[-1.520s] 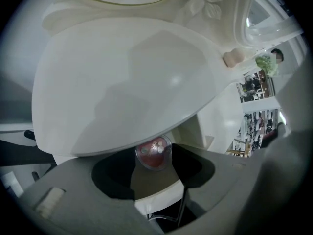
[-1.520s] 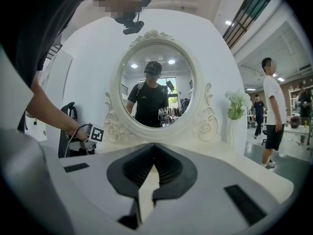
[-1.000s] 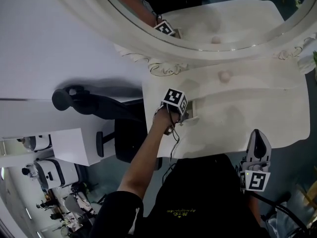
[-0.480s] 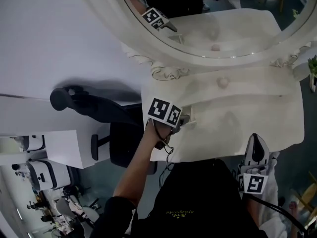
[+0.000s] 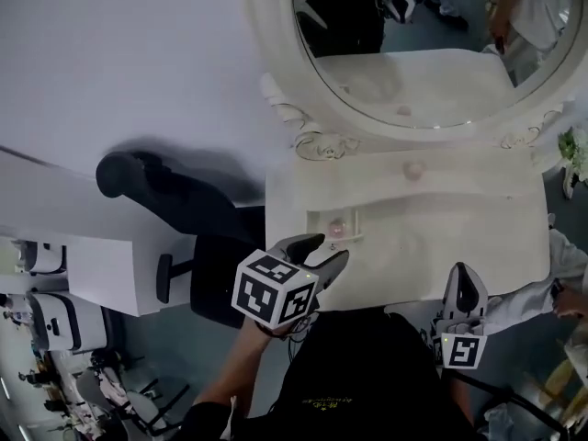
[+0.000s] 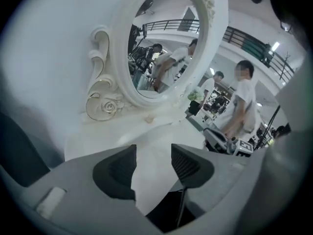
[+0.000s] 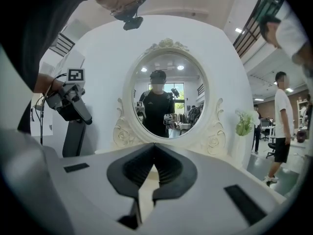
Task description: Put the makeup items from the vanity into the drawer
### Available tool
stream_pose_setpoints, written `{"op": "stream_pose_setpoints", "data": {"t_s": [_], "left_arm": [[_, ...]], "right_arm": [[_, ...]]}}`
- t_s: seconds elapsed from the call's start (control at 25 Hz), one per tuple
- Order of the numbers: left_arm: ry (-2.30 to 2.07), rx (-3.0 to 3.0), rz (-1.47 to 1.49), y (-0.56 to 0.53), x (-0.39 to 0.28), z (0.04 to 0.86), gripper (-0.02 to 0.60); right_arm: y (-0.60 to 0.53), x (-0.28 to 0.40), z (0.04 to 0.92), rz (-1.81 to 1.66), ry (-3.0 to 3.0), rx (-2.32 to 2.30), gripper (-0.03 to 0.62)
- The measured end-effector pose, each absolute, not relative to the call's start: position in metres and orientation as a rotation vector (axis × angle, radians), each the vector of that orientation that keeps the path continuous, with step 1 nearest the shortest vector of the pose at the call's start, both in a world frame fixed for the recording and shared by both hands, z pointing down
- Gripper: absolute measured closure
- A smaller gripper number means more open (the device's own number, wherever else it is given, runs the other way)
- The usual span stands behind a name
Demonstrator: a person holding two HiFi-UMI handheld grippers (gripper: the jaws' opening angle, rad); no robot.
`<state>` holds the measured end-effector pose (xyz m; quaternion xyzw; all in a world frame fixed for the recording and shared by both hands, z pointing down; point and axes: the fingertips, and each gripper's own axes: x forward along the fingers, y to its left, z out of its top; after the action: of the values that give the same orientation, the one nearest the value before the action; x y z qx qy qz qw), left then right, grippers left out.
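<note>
risk: round pink item (image 5: 413, 168) by the mirror (image 5: 423, 81) may roll if nudged. left gripper (image 5: 323, 249) is off the vanity (image 5: 478, 237), its jaws about half apart, empty and just been narrowing, perhaps too tight for it. right gripper (image 5: 462, 281) closed, empty. second pink item (image 5: 337, 231) sits in what looks like the drawer (image 5: 317, 217). only the head view shows that. right gripper view shows no items.

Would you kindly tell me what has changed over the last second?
The left gripper has lifted away from the open drawer, empty, its jaws just closing a little; a pink item lies uncovered there. The right gripper stays shut at the front edge of the vanity.
</note>
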<state>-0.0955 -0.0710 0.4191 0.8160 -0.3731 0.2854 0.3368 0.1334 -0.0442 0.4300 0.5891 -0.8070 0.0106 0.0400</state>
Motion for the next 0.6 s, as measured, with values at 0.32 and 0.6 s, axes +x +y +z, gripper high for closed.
{"op": "stream_pose_setpoints", "data": {"t_s": [0.32, 0.6], "left_arm": [[-1.399, 2.71, 0.276, -0.037, -0.122, 0.349, 0.354], [-1.754, 2.838, 0.092, -0.007, -0.135, 0.386, 0.385]], "right_arm": [[-0.024, 0.13, 0.42, 0.024, -2.482, 1.816, 0.592], [-0.008, 0.124, 0.409, -0.026, -2.495, 1.806, 0.592]]}}
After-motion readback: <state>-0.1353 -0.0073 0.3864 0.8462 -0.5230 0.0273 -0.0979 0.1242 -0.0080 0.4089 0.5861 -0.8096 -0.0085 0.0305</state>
